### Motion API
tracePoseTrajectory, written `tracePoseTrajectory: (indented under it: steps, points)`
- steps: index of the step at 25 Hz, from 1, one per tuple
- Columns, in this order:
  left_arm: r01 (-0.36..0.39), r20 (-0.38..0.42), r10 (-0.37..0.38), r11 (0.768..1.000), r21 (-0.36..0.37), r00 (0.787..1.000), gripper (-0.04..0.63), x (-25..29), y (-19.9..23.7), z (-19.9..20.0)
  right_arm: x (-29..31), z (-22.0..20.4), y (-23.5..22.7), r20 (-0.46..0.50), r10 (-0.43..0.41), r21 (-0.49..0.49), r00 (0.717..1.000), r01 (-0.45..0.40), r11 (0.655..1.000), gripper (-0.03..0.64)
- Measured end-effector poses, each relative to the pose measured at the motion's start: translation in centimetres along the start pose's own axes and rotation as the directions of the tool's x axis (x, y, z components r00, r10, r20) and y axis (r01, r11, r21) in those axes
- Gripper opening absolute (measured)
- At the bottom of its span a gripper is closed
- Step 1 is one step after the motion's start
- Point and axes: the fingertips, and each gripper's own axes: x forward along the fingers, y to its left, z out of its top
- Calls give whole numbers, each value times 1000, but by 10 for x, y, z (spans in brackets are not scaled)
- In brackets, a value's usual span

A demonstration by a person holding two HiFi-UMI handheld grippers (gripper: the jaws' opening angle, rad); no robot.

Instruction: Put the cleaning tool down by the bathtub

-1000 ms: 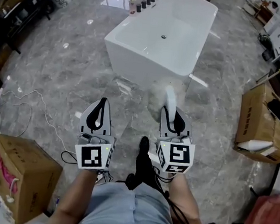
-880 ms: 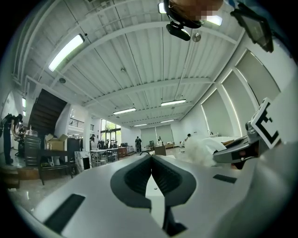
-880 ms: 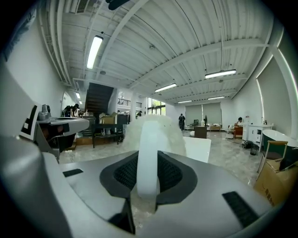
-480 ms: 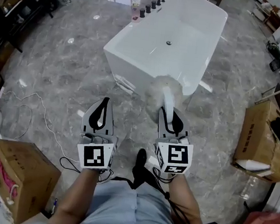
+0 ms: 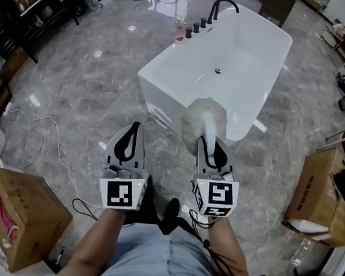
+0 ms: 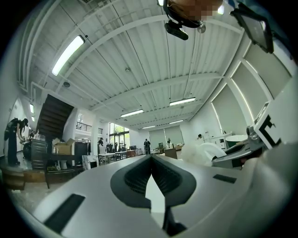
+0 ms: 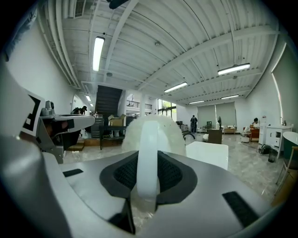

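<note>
Nearest, both forearms reach forward side by side above the grey floor. The left hand-held gripper has its jaws pressed together on nothing. The right hand-held gripper clamps the white handle of the cleaning tool, whose fluffy head points ahead at the bathtub. Beyond, open floor lies left of the tub, and a cardboard box stands to its right.

Grey marble floor, cardboard box, ribbed white ceiling
</note>
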Motion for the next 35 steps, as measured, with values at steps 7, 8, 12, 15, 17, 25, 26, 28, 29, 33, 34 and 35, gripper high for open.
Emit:
tracePoseTrajectory:
  steps: [7, 8, 12, 15, 17, 25, 26, 28, 29, 33, 34, 35]
  points:
    - [17, -2, -17, 1000, 2, 1000, 17, 30, 25, -23, 40, -5, 5, -5, -14, -7, 1000, 14, 1000, 94]
    - [21, -4, -21, 1000, -7, 1000, 17, 37, 30, -27, 47, -6, 5, -7, -18, -8, 1000, 18, 1000, 95]
    - [46, -19, -46, 999, -13, 999, 17, 65, 47, -41, 78, -11, 7, -36, -31, 0, 999, 31, 1000, 94]
    - [63, -32, -64, 998, -16, 997, 17, 86, 60, -49, 101, -14, 8, -58, -38, 2, 998, 38, 999, 95]
    - [70, -41, -71, 997, -22, 997, 17, 100, 68, -57, 117, -17, 8, -71, -42, 4, 997, 43, 999, 95]
    - [97, -106, -101, 995, -37, 989, 16, 143, 96, -103, 171, -51, 11, -151, -50, 24, 987, 54, 998, 95]
    - [100, -115, -104, 994, -35, 988, 17, 149, 99, -111, 178, -57, 12, -161, -49, 27, 986, 54, 998, 95]
    - [108, -127, -111, 994, -30, 986, 17, 159, 104, -126, 190, -69, 13, -179, -47, 33, 983, 54, 998, 95]
    - [109, -134, -113, 993, -37, 984, 17, 163, 106, -133, 195, -75, 14, -189, -47, 37, 981, 55, 998, 94]
    - [127, -146, -131, 991, -37, 980, 17, 176, 112, -162, 213, -105, 18, -232, -49, 55, 971, 64, 996, 95]
    - [133, -161, -137, 991, -35, 977, 17, 179, 114, -172, 218, -113, 20, -243, -50, 58, 969, 66, 996, 95]
    - [136, -181, -141, 990, -37, 973, 17, 180, 116, -182, 222, -121, 22, -255, -48, 62, 966, 66, 996, 95]
